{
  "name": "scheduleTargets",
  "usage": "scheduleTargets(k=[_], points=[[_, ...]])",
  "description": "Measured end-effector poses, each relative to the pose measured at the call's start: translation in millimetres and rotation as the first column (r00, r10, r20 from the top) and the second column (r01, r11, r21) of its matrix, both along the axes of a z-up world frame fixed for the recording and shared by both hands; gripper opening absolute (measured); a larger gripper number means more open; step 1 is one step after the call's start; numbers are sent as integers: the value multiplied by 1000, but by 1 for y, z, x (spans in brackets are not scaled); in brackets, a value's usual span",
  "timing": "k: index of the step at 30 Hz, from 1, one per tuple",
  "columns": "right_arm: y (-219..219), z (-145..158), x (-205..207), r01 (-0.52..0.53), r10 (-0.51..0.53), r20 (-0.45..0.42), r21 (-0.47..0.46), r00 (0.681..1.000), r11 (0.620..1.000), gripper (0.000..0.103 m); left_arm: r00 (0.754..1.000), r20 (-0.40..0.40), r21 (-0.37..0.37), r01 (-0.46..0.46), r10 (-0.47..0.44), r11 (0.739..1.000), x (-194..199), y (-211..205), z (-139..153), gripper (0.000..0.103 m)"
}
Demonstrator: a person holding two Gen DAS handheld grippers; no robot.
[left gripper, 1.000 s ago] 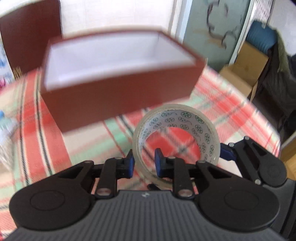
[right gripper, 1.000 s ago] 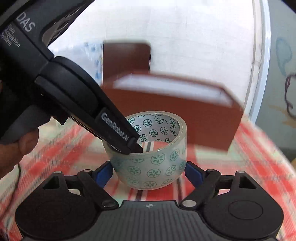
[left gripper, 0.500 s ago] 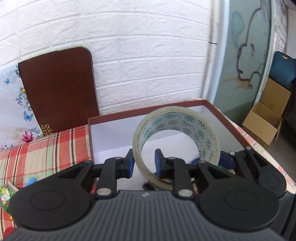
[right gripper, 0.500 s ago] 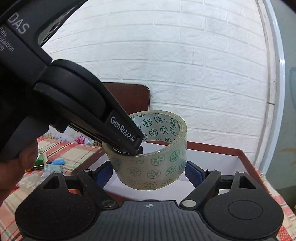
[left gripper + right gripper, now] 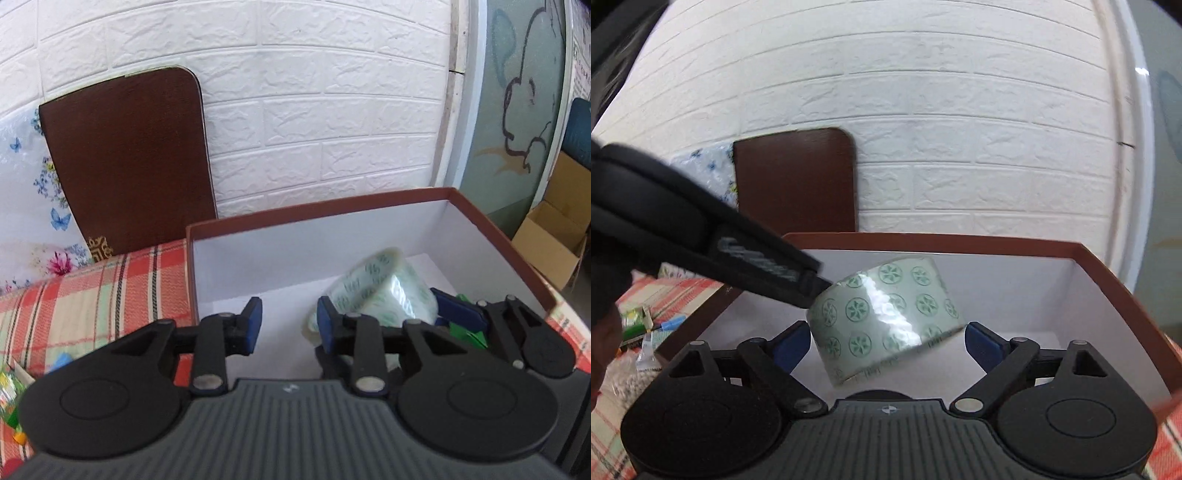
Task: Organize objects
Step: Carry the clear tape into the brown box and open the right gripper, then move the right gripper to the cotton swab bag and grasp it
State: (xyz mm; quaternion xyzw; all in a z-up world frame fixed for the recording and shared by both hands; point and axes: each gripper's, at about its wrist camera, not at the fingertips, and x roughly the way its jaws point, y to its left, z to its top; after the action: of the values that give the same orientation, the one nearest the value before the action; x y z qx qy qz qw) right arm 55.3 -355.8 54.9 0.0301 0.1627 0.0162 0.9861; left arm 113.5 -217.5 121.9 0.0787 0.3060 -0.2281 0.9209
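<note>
Both sets of jaws are opening: the left gripper (image 5: 289, 325) holds nothing, and the right gripper (image 5: 881, 345) no longer presses the tape roll (image 5: 886, 317). It tips free (blurred) over the open box (image 5: 1108, 273) — apparently let go to land inside.

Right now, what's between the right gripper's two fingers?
The tape roll, tilted over the box, clear of the opening right gripper; right wrist view.

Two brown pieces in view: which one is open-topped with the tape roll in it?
The brown box with white walls, holding the tape roll; the flat lid only leans upright against the wall behind.
</note>
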Motion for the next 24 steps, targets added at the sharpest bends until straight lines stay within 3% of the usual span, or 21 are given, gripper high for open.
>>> scheduleTargets(k=[5, 13, 14, 17, 24], points=[[16, 4, -28, 49, -47, 34, -56, 998, 997, 89, 1000, 9, -12, 19, -19, 1000, -30, 13, 2, 36], [29, 8, -86, 60, -57, 69, -39, 996, 997, 88, 1000, 5, -79, 6, -5, 997, -81, 61, -1, 38], [33, 7, -84, 59, -56, 67, -44, 996, 997, 88, 1000, 12, -76, -1, 2, 997, -90, 68, 0, 41], [47, 1, -103, 15, -14, 33, -16, 999, 1000, 88, 1000, 8, -71, -28, 29, 997, -109, 92, -8, 43], [97, -17, -115, -155, 152, -103, -28, 983, 987, 88, 973, -134, -34, -195, 188, 980, -119, 167, -57, 43]])
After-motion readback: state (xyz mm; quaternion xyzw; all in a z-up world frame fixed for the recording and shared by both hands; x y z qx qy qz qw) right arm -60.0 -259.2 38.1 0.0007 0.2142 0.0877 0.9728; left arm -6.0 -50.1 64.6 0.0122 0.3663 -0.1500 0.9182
